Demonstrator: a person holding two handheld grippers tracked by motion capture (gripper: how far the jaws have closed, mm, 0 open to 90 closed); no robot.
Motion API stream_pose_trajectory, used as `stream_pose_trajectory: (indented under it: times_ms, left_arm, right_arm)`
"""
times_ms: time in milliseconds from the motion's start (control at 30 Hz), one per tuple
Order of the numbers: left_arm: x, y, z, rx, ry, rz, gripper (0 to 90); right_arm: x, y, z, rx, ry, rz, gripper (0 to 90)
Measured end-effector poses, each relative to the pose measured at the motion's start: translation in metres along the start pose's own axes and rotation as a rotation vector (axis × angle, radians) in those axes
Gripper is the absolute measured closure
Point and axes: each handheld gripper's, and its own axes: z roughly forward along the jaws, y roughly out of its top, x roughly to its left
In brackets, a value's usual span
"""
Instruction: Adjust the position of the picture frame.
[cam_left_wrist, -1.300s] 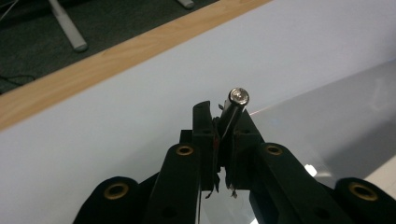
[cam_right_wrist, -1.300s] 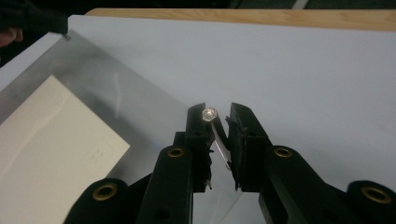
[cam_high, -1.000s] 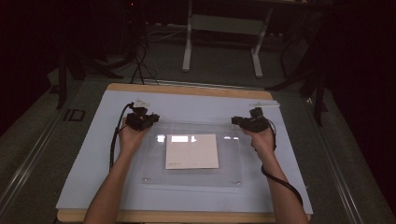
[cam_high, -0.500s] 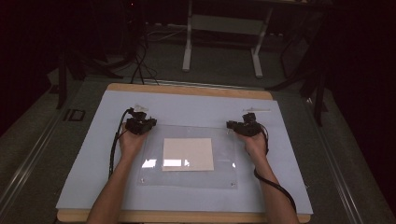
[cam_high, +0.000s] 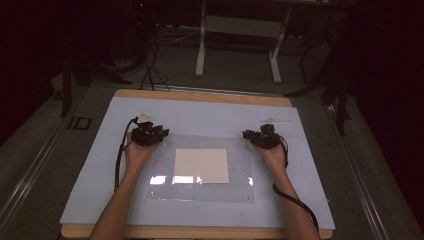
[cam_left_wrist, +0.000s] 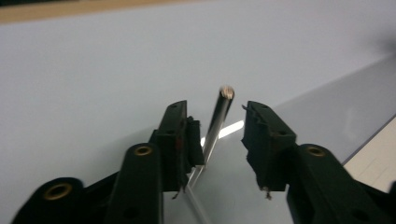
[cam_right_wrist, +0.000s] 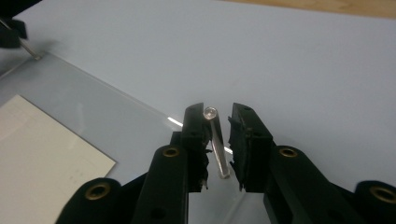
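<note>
Two grippers sit at the far corners of the clear panel (cam_high: 200, 172) on your desk (cam_high: 200, 116). Your left gripper (cam_high: 159, 134) has just spread its fingers (cam_left_wrist: 176, 140); the left standoff pin (cam_left_wrist: 216, 126) leans against one pad, the other pad clear of it. Your right gripper (cam_high: 250, 135) has just widened slightly, its fingers (cam_right_wrist: 194, 135) narrowly flanking the right standoff pin (cam_right_wrist: 215, 142). From above, a pale sheet (cam_high: 201, 165) lies under the panel; the pins show up close.
</note>
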Motion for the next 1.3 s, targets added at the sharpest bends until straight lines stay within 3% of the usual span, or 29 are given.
stream_pose_trajectory:
  times_ms: [100, 200, 400, 467, 600, 1300]
  left_arm:
    - [0.0013, -0.0009, -0.0054, -0.042, 0.0, 0.001, 56.6]
    - [0.0005, -0.0029, -0.0084, -0.073, -0.004, 0.035, 61.2]
    - [-0.0027, -0.002, -0.0056, -0.065, 0.014, 0.064, 81.5]
    - [-0.0034, -0.0017, -0.0044, -0.064, 0.018, 0.069, 83.3]
    - [-0.0038, -0.0037, -0.0039, -0.08, 0.023, 0.065, 84.5]
    - [-0.0004, -0.0065, -0.0026, -0.095, 0.002, 0.006, 83.9]
  right_arm:
    - [0.0017, -0.0001, -0.0025, -0.014, -0.012, -0.014, 75.1]
    - [0.0031, -0.0005, -0.0039, -0.03, -0.02, -0.032, 76.8]
    - [0.0054, -0.0025, -0.003, -0.042, -0.026, -0.041, 82.0]
    - [0.006, -0.0031, -0.003, -0.046, -0.031, -0.043, 82.6]
    - [0.008, -0.0047, -0.0027, -0.056, -0.046, -0.047, 83.2]
    - [0.0037, -0.007, -0.0014, -0.064, -0.017, -0.001, 82.8]
